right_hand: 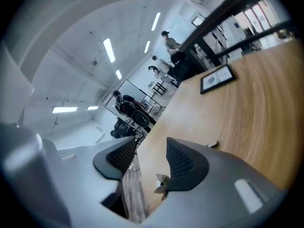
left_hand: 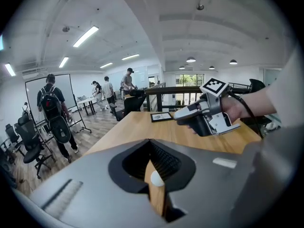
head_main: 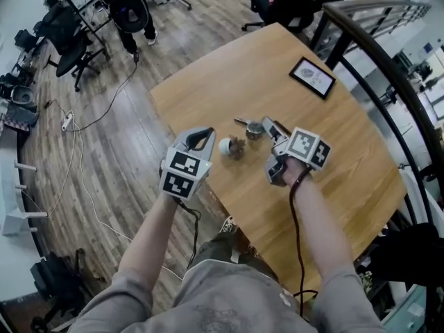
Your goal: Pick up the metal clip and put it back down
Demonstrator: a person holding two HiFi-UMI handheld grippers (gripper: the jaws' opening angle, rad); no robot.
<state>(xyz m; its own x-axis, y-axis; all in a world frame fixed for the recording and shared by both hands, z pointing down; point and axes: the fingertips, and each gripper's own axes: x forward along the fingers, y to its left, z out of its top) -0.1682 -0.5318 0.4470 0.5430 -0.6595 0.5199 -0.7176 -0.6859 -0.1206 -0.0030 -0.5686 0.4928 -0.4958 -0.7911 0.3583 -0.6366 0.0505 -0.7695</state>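
Head view: the metal clip point(head_main: 253, 127) lies near the middle of the wooden table point(head_main: 347, 179), just left of the right gripper's tips; nothing grips it
Right gripper point(right_hand: 151, 145): claw spread wide; only bare tabletop shows between the pads; it holds nothing
Left gripper point(left_hand: 150, 140): tips meet; nothing is pinched between them
Writing: black-and-white square markers on the right gripper's cube point(head_main: 309, 148), and the same on the left; the print in the framed picture point(head_main: 312, 77) at the far side of the table is too small to read
Neighbours: a white ball point(head_main: 225, 146) and a brown pinecone-like thing point(head_main: 238, 147) sit side by side, left of the clip, between the two grippers
Edges: the left gripper hangs over the table's near-left edge; a dark railing point(head_main: 388, 68) curves past the far right side
Open room: bare wood between clip and framed picture, and to the near right; the floor at left carries cables point(head_main: 76, 158) and office chairs point(head_main: 66, 40)
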